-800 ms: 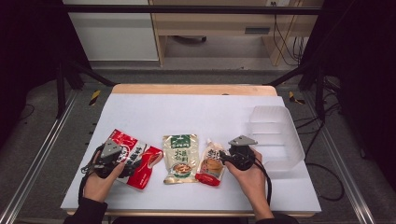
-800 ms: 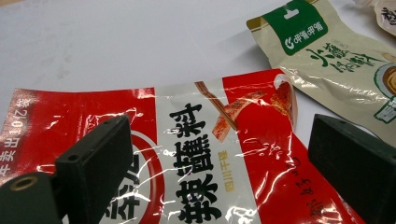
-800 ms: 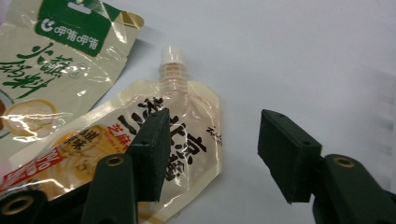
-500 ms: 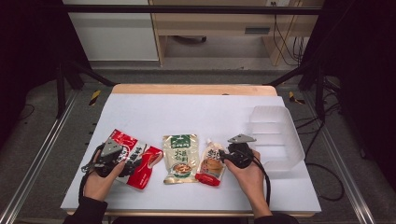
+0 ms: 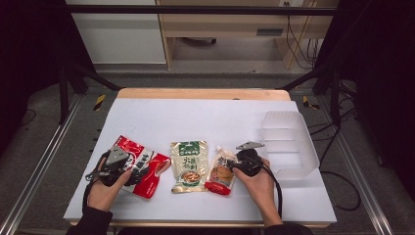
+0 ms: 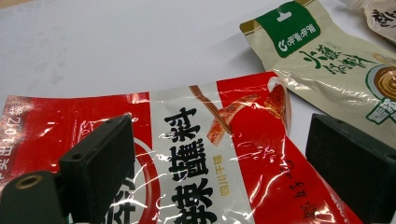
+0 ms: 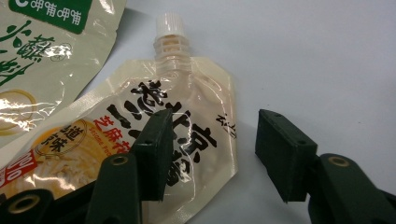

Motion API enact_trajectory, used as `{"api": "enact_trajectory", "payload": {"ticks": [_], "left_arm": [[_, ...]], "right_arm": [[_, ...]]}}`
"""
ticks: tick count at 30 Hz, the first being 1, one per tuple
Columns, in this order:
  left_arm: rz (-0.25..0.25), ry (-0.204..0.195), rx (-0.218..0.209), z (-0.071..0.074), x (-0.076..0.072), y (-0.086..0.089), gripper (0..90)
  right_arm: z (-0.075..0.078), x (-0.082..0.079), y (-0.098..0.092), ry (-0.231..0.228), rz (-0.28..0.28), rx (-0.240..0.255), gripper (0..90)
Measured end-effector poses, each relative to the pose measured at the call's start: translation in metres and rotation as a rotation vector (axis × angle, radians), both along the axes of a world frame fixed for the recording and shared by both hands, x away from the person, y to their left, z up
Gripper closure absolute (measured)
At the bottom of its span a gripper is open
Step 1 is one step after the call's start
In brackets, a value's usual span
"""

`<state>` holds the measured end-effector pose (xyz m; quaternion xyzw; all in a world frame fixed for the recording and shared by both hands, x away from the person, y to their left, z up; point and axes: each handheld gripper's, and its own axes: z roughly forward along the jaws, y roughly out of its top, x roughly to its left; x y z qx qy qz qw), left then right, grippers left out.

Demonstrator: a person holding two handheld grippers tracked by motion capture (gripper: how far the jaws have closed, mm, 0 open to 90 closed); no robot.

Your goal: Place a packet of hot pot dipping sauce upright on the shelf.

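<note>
Bright overhead light washes the white counter (image 5: 205, 117) while the surroundings stay dark; glare streaks the red packet (image 6: 261, 154), and the high view is soft.

Glossy, crinkled plastic film wraps the red sachet (image 6: 224, 154) at lower centre; a translucent spouted pouch (image 7: 182, 126) has a ribbed plastic cap; matt white sheet (image 5: 205, 117) covers the wooden table (image 5: 200, 93).

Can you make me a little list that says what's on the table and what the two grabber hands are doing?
table: white table
left pack: red sauce packet, lying flat
middle pack: green-topped packet
right pack: spout pouch, white cap
box: clear plastic bin, at the right side
left gripper: open, over the red sauce packet
right gripper: open, jaws astride the spout pouch edge
</note>
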<state>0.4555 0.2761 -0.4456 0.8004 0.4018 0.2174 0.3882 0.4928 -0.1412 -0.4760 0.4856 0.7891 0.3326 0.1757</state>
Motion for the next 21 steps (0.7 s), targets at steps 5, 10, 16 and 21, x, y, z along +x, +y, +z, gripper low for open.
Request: {"api": "enact_trajectory", "payload": {"ticks": [5,10,16,21], "left_arm": [[-0.003,-0.002,-0.004,0.001,-0.001,0.001,8.9],[-0.005,-0.002,-0.011,0.002,-0.002,0.001,9.2],[-0.021,0.006,-0.011,0.004,-0.002,0.0,10.7],[-0.049,0.012,-0.01,0.009,-0.005,-0.005,11.4]], "right_arm": [[0.0,-0.003,0.002,0.006,0.012,0.018,57.6],[0.001,-0.007,0.004,-0.007,0.019,-0.015,73.5],[0.002,-0.01,0.004,-0.036,0.05,-0.031,87.6],[0.015,-0.017,0.0,-0.093,0.076,0.0,89.5]]}}
